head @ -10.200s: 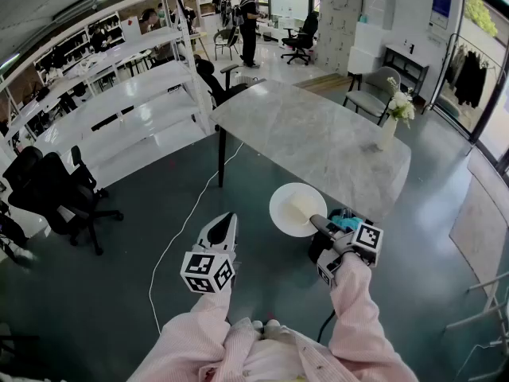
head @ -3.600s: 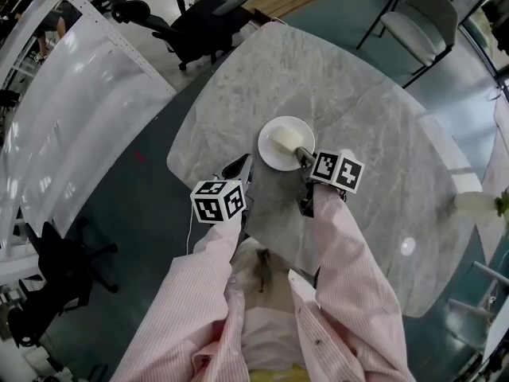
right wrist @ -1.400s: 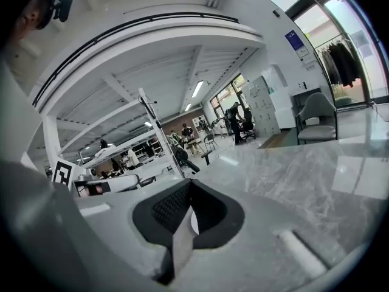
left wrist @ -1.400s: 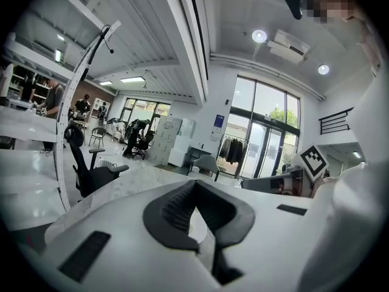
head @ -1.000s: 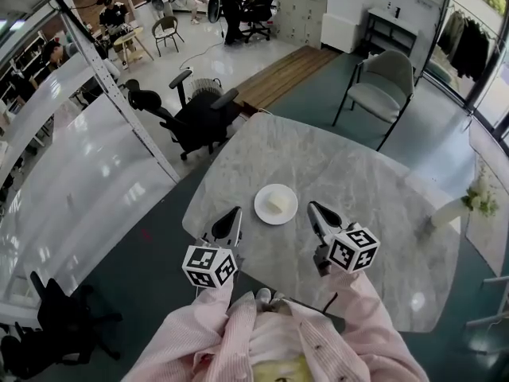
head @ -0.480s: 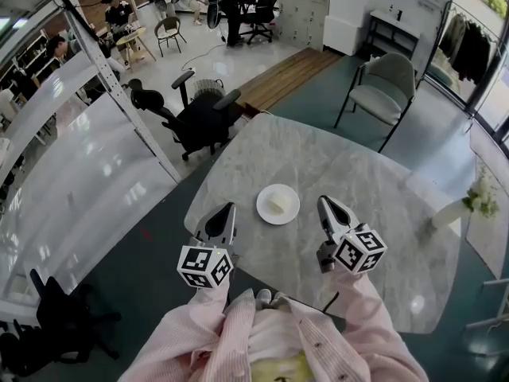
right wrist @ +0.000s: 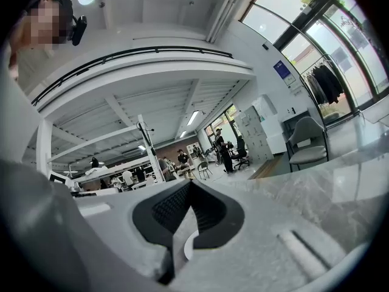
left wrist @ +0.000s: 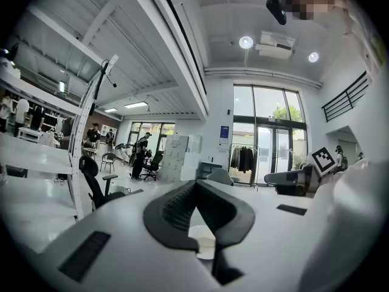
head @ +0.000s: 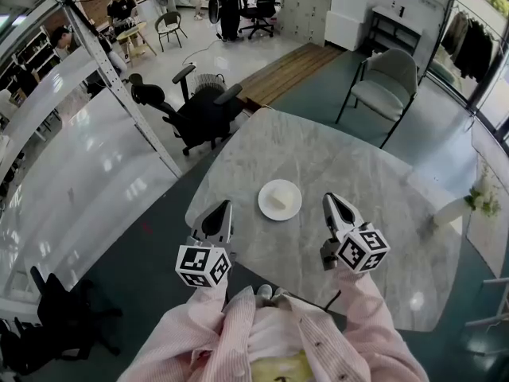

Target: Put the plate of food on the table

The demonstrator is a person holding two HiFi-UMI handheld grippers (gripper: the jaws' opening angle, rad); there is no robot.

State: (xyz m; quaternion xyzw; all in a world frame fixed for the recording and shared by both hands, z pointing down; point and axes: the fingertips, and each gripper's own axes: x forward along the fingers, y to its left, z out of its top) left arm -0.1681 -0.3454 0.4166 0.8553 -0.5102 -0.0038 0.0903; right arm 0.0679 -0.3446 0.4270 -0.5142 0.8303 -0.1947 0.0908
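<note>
Plate (head: 280, 200) w/ food (head: 277, 202) sits on the worktop (head: 358, 165), a bit ahead of my 2 tools & between them. L tool (head: 222, 208) is closed tight, nothing in it. R tool (head: 330, 200) is closed too, empty. Neither touches the plate.

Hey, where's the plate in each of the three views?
Head view: plate at centre, on the table.
Left gripper view: plate low centre, behind the jaws.
Right gripper view: only a white sliver of plate, low centre, behind the jaws.
Shared landmark: chair beyond the table.
</note>
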